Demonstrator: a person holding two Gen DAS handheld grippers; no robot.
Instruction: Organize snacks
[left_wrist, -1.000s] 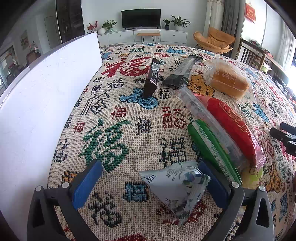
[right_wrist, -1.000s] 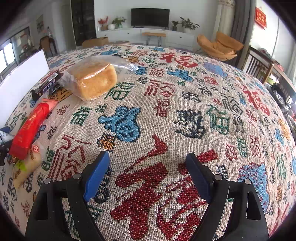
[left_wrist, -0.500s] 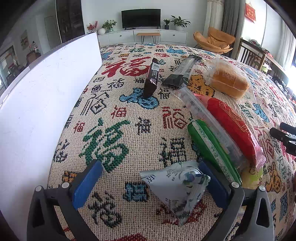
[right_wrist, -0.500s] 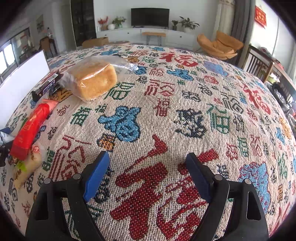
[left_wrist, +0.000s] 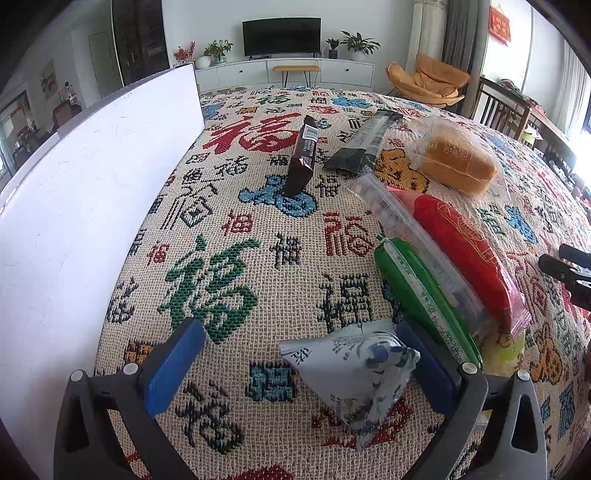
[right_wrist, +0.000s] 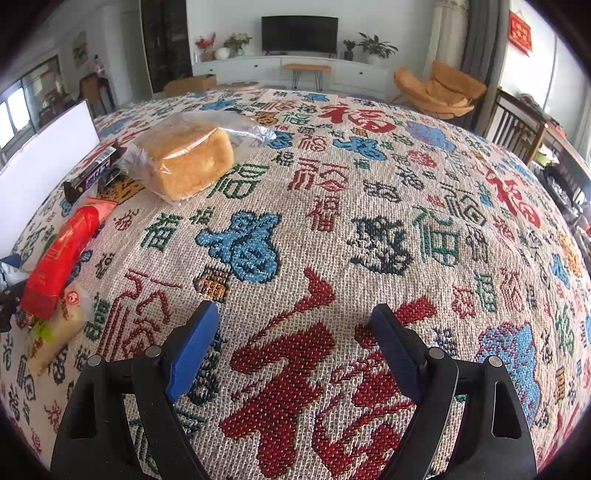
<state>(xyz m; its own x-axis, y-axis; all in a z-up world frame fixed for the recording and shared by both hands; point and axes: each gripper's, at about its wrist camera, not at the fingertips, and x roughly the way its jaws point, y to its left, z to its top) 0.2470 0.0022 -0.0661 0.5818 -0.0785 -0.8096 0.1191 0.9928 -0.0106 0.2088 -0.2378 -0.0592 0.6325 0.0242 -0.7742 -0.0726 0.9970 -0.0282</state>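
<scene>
Nearby, the left tool (left_wrist: 303, 365) is spread wide, and a crinkled white snack pouch (left_wrist: 354, 369) printed with blue-green leaves lies on the tabletop (left_wrist: 229, 206) between its fingers, against the right one. Beside it lie a green packet (left_wrist: 424, 295), a clear zip bag (left_wrist: 413, 236) and a red packet (left_wrist: 465, 251), with a bagged loaf (left_wrist: 456, 164) farther back. The right tool (right_wrist: 293, 349) is also spread, holding nothing, over bare patterned cloth.
</scene>
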